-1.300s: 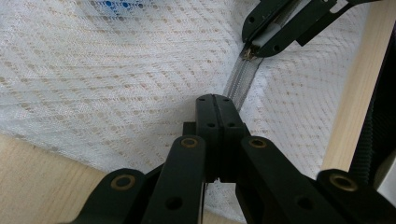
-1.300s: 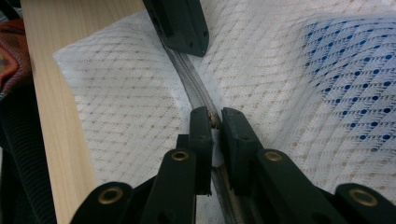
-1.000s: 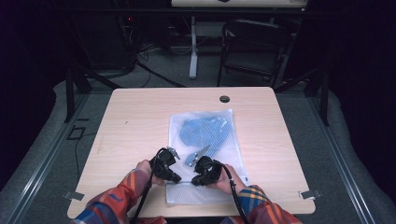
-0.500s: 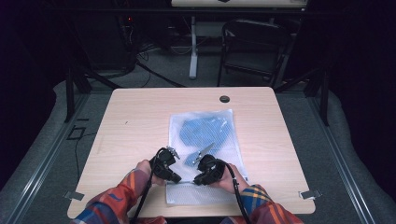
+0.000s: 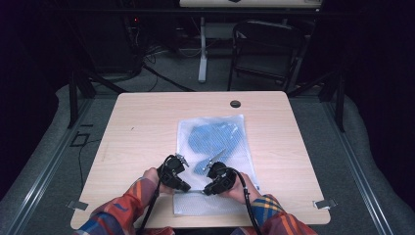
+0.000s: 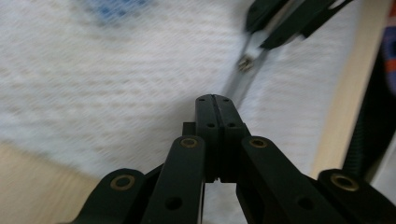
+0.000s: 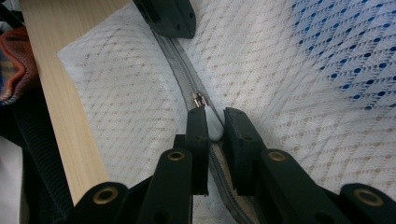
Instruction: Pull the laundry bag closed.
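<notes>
One bag [image 5: 215, 147] lies flat on the table [image 5: 142, 127], toward the near edge and a little right of centre. It is a white mesh pouch with a fine diamond weave, see-through enough that a blue dotted cloth [image 5: 215, 137] shows inside its far half. A grey zipper [image 7: 180, 65] runs across the near end of the bag.

The high view gives the layout — two grippers side by side over the bag's near end, each in a hand with a plaid sleeve behind it — but the zipper there is no more than a thin line. The right gripper view brings it close: the grey tape, a small metal slider [image 7: 198, 99], and a pale tab just behind it. The right gripper [image 7: 215, 123] has its jaws a narrow gap apart with that tab between them; they have just been opening a little, and whether the pads still press on the tab I cannot tell. The left gripper view is blurred, yet it shows the left gripper [image 6: 215, 100] with jaws fully together, their tips low over the mesh — whether mesh is caught between them I cannot tell — and the right gripper's jaws farther off.
</notes>
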